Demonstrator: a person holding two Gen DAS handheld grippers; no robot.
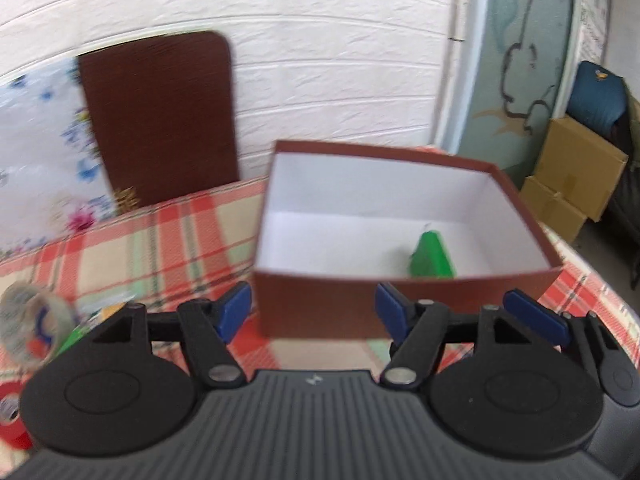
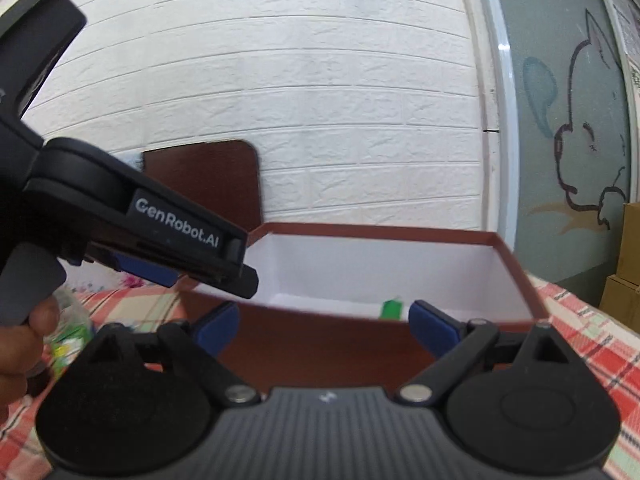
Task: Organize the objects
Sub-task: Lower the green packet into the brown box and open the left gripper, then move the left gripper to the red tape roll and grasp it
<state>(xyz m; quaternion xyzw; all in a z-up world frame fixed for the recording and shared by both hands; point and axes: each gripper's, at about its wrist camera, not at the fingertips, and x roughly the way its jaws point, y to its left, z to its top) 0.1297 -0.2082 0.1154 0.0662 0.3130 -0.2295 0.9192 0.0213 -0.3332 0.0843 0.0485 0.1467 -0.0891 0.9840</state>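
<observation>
A brown box (image 1: 320, 308) with a white inside stands open on the plaid tablecloth (image 1: 172, 240). A small green object (image 1: 432, 256) lies inside it near the front wall. My left gripper (image 1: 312, 312) is open and empty, just in front of the box's front wall. In the right wrist view my right gripper (image 2: 324, 324) is open and empty, facing the same box (image 2: 320, 344), where the green object (image 2: 392, 308) peeks over the rim. The left gripper's body (image 2: 132, 224) shows at left above the box's left corner.
A clear tape roll (image 1: 32, 328), a red tape roll (image 1: 12, 416) and green packets (image 1: 76, 336) lie left of the box. A brown board (image 1: 160, 116) leans on the white brick wall. Cardboard boxes (image 1: 572, 176) stand at right beyond the table edge.
</observation>
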